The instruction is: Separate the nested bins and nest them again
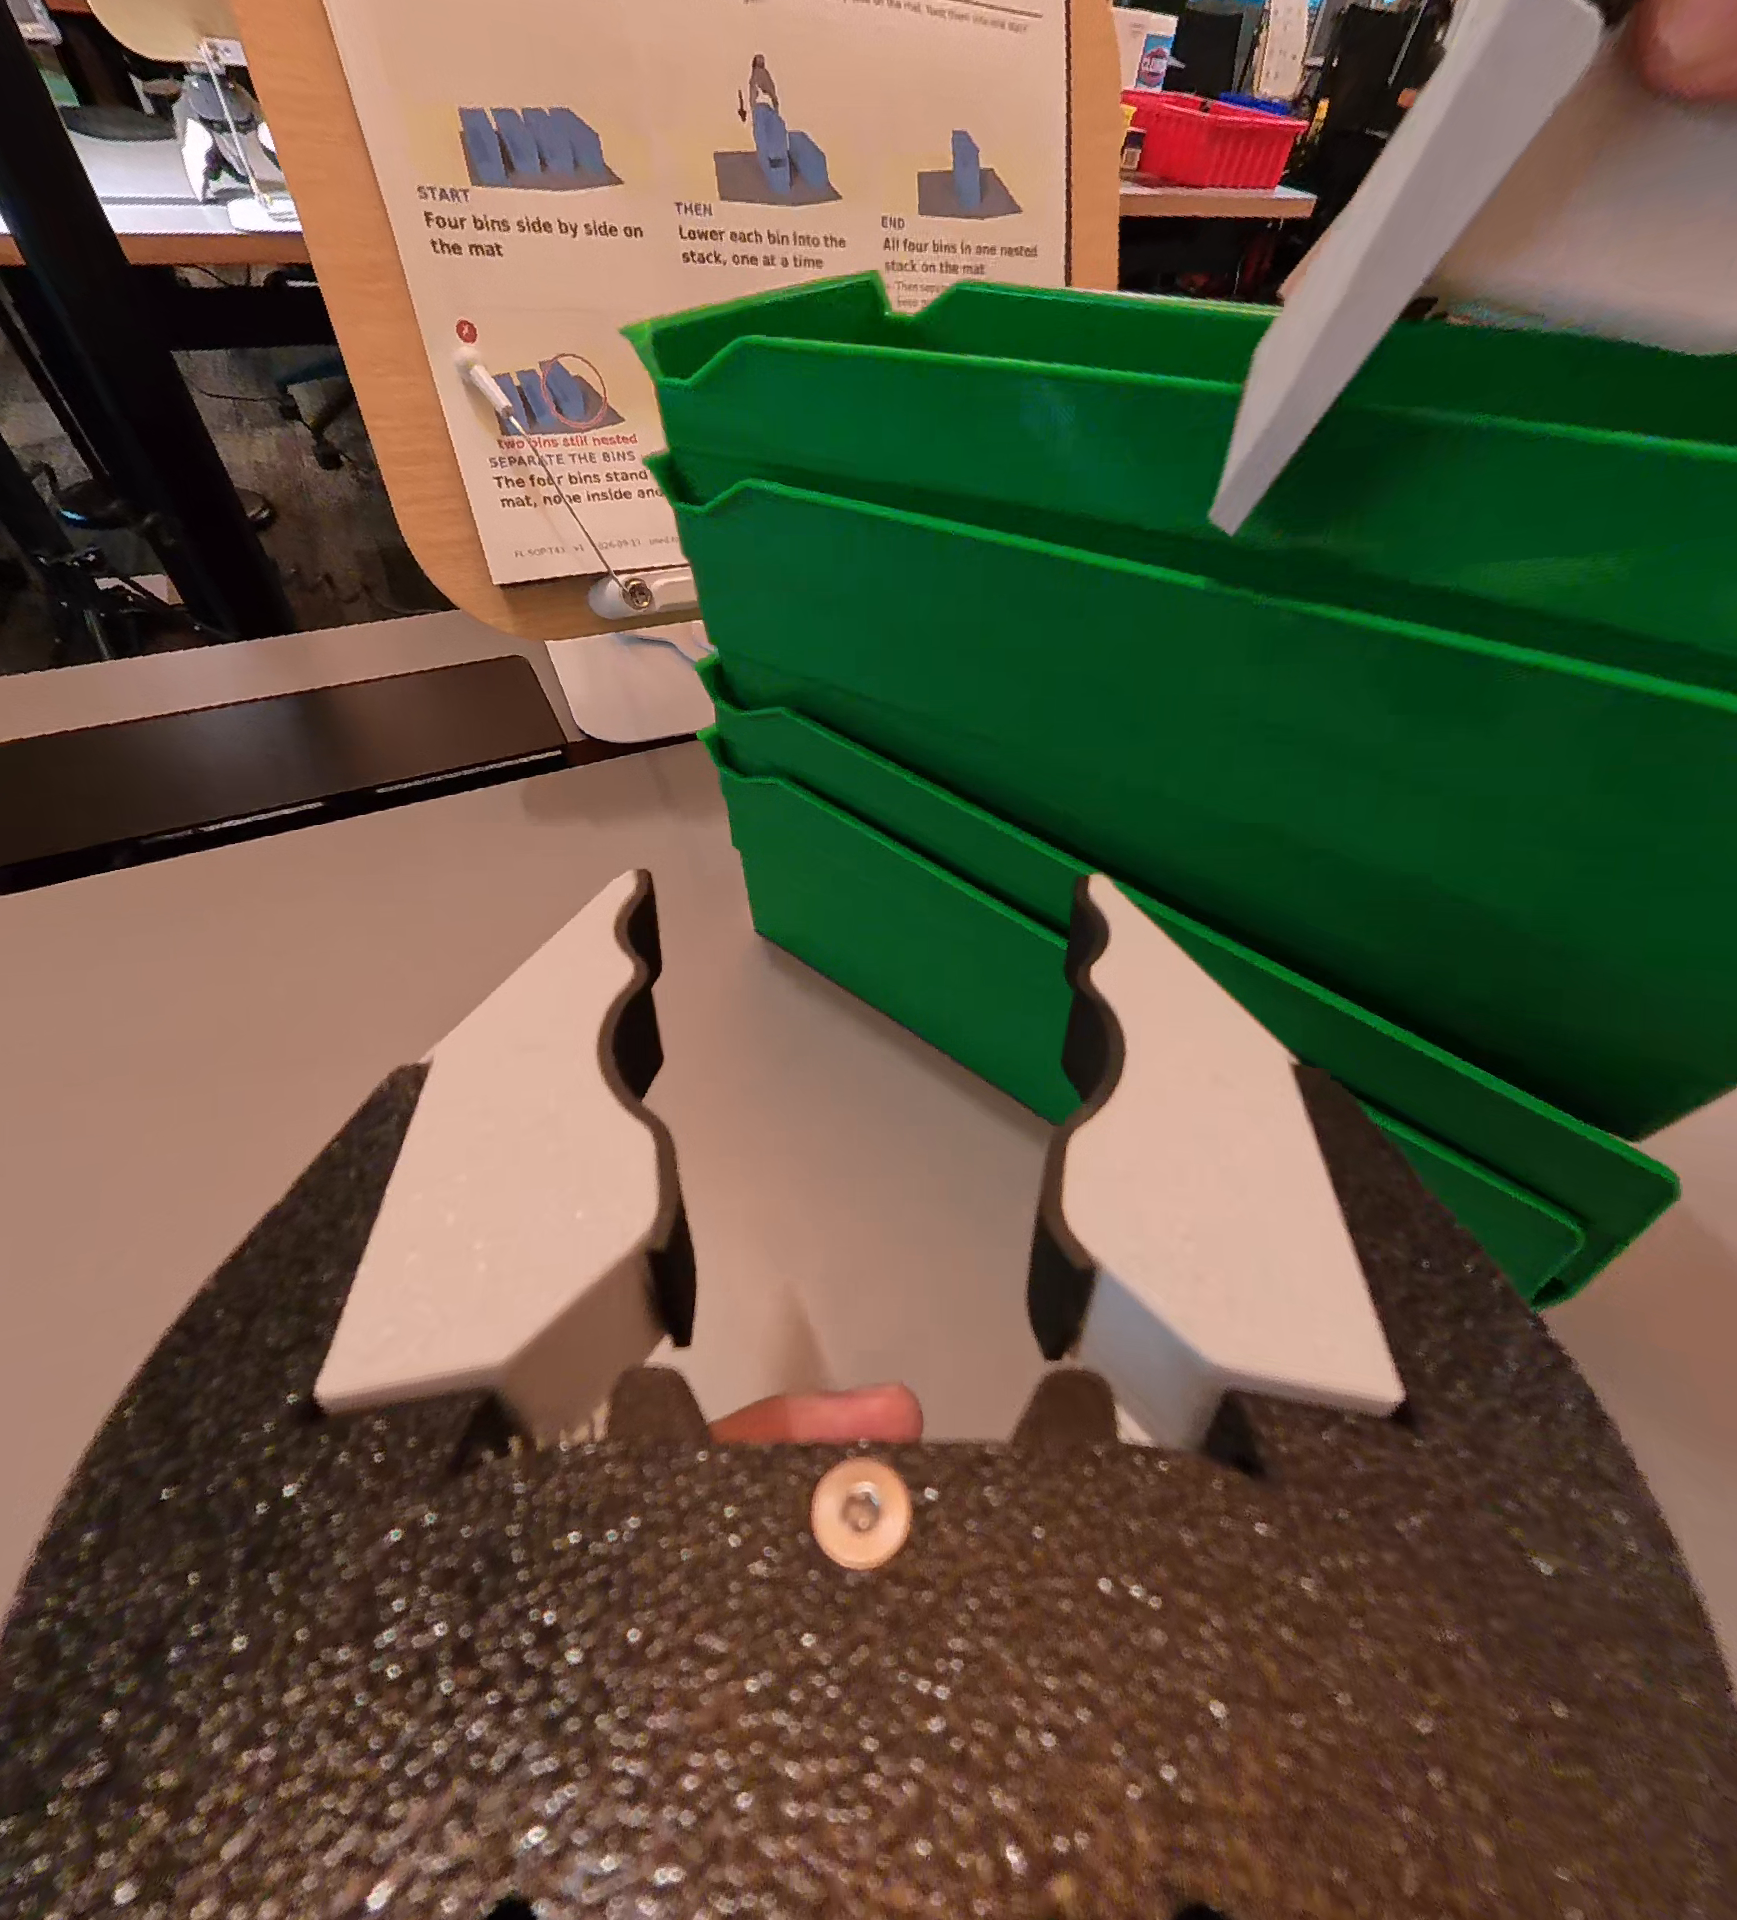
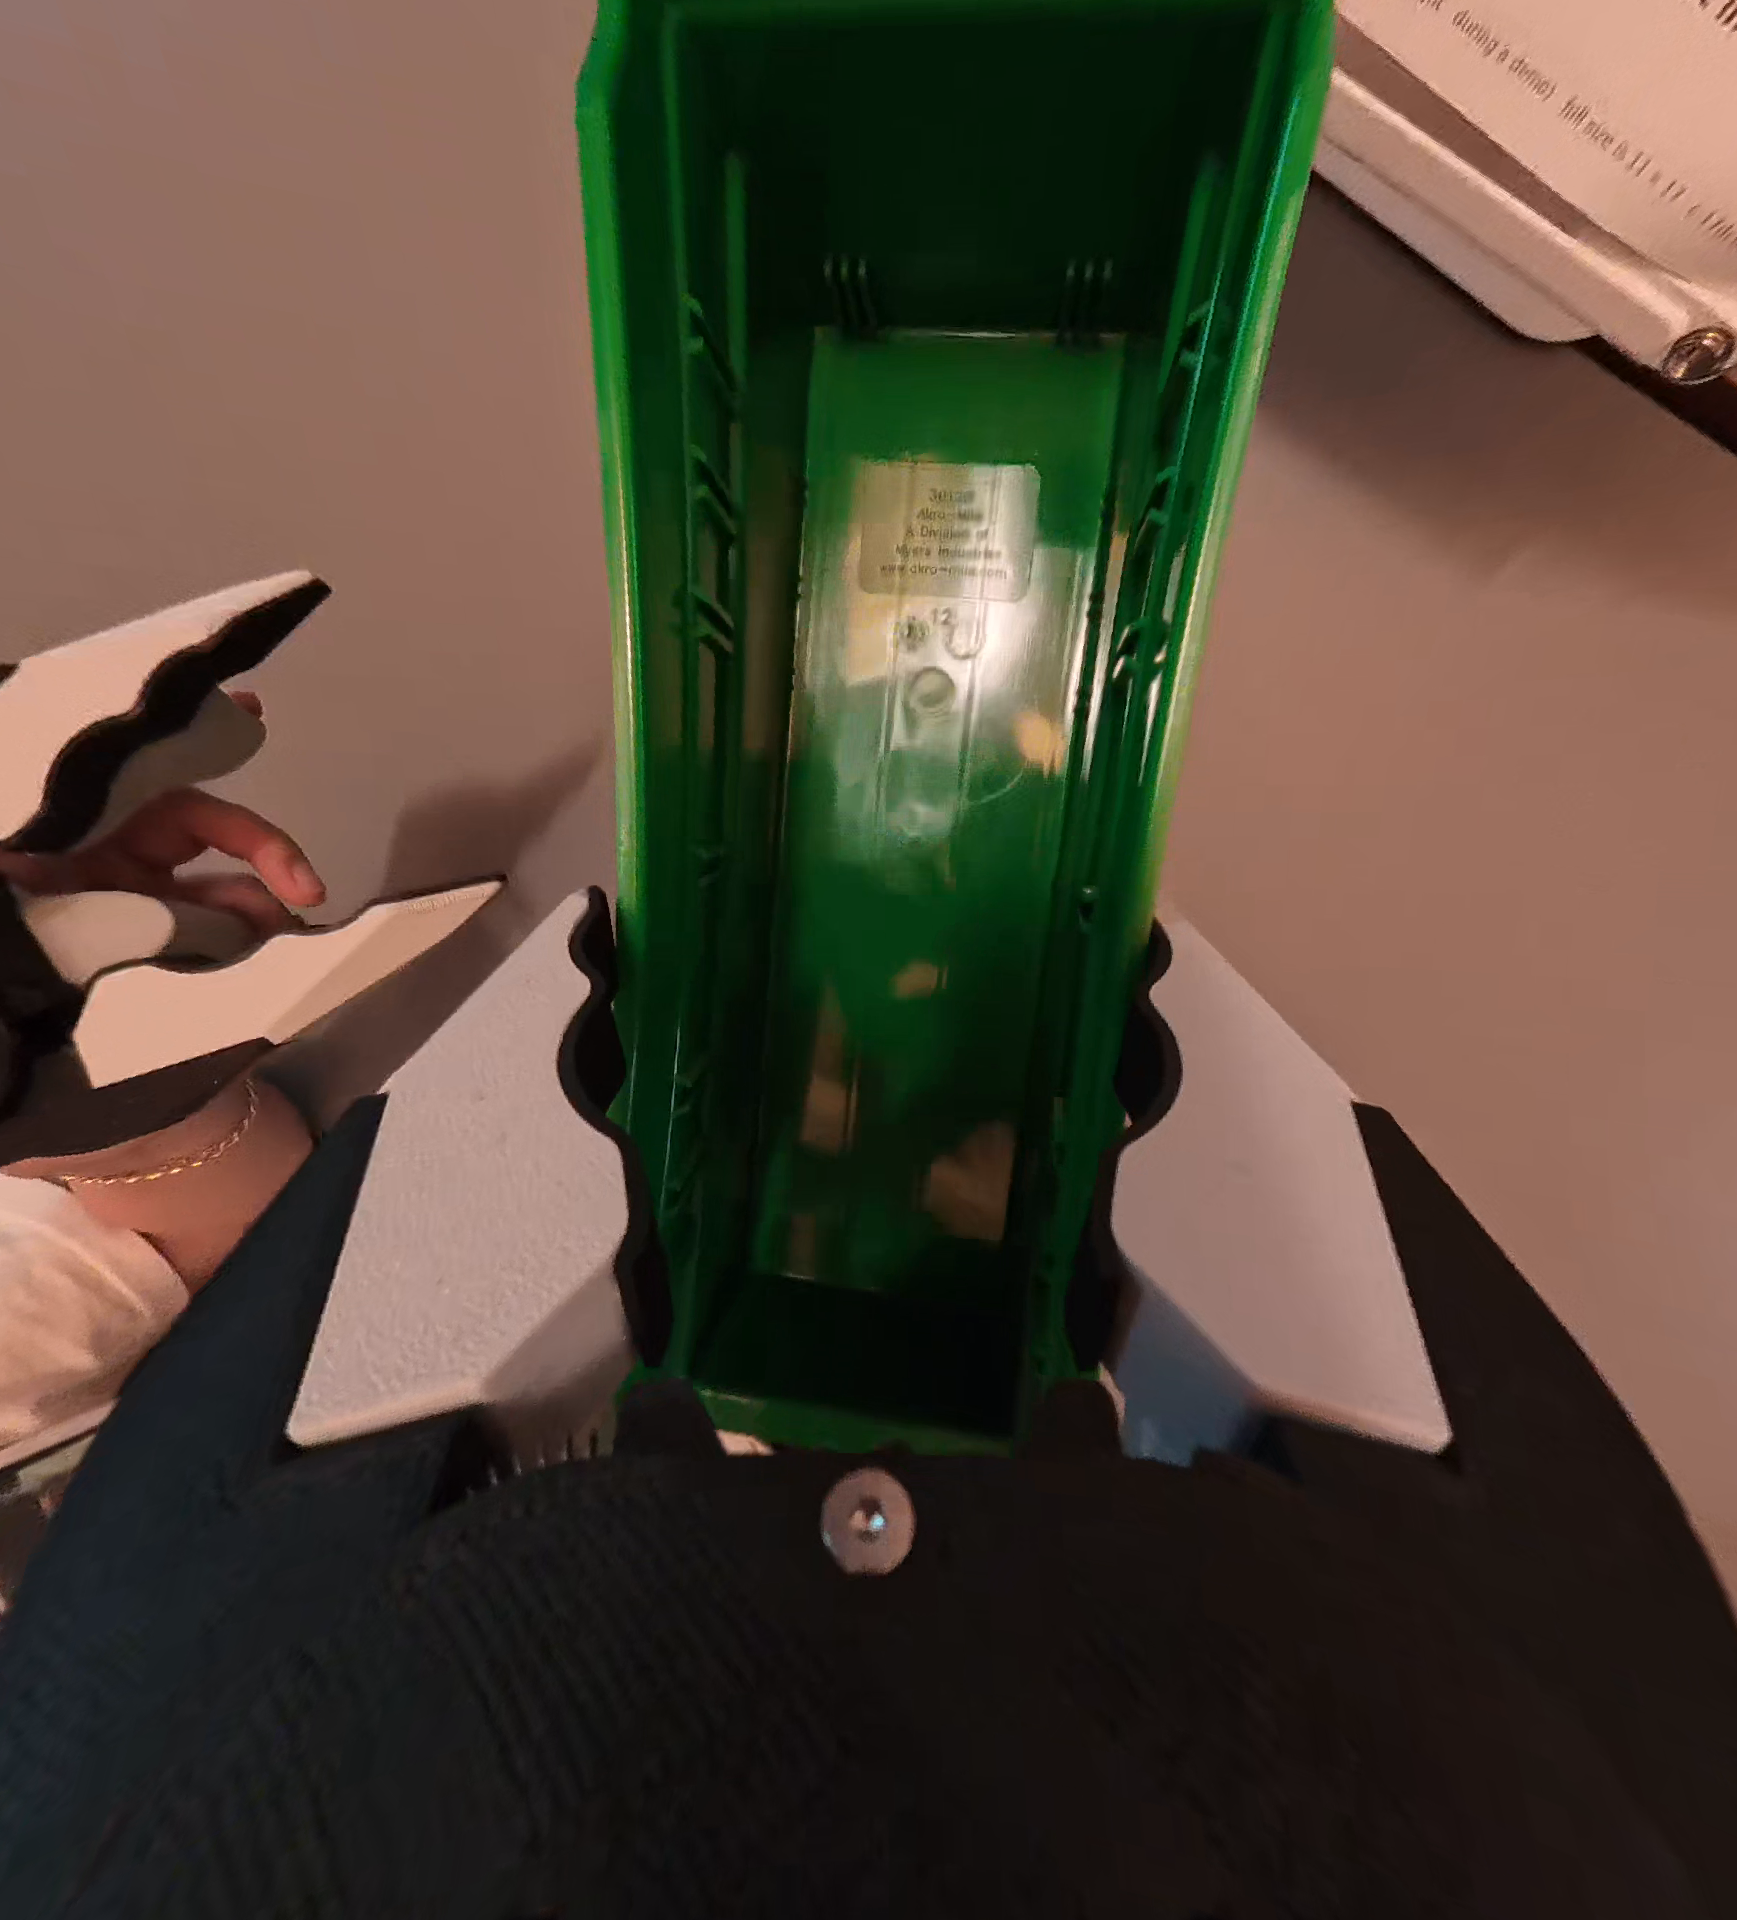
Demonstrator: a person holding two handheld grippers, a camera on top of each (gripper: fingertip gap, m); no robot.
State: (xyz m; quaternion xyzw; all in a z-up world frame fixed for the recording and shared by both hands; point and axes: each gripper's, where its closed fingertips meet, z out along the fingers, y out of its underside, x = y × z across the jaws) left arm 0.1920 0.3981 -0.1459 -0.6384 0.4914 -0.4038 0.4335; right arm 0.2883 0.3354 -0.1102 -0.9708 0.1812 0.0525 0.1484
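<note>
A stack of several nested green bins [image 1: 1259, 790] stands on the grey table [image 1: 220, 1091], and the upper bins tilt. My right gripper [image 2: 874, 925] is shut on the top bin [image 2: 905, 831], one finger outside each long wall near its end. This view looks down into the bin. In the left wrist view one right gripper finger [image 1: 1363, 312] reaches down onto the top bin [image 1: 947, 416]. My left gripper [image 1: 864, 904] is open and empty, low beside the stack's bottom corner, apart from it. It also shows in the right wrist view [image 2: 402, 743], left of the bin.
An instruction sheet on a wooden board [image 1: 698, 260] stands behind the stack on a white base [image 1: 625, 675]. A black pad [image 1: 261, 758] lies at the table's far left. A red bin [image 1: 1207, 135] sits on a distant desk.
</note>
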